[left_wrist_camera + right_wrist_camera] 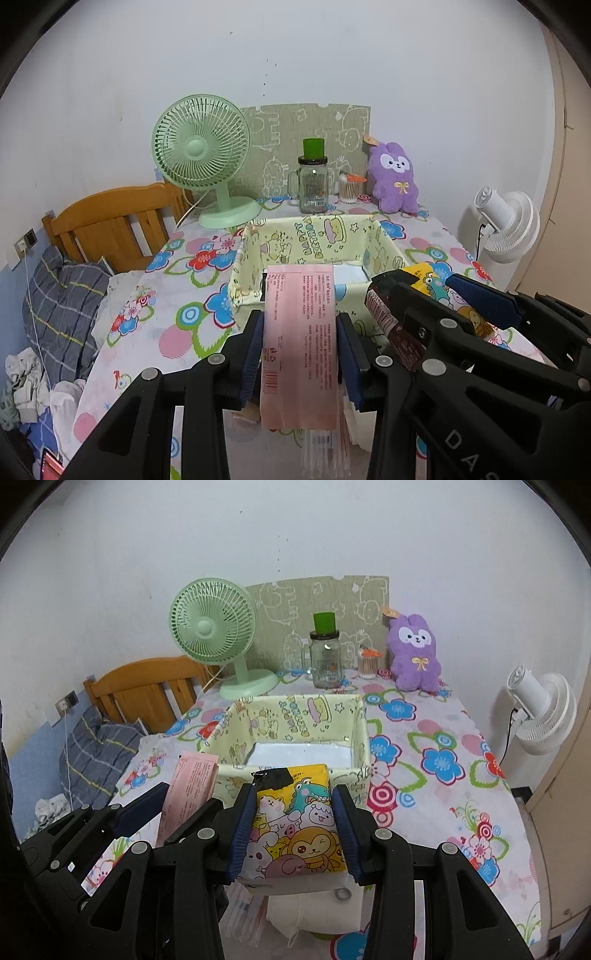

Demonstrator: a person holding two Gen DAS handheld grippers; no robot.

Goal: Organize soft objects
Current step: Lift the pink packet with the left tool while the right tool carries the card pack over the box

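A pink packet (299,354) is clamped by the left gripper (300,343) and a cartoon tissue pack (295,834) by the right gripper (293,830), near the fabric box (354,738).

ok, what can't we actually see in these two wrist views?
- Left wrist: near end of the pink packet hidden below the left tongs; its print is too small to read.
- Right wrist: underside of the cartoon pack hidden by the right tongs.
- Both: fabric bin floor partly blocked by the held packs.
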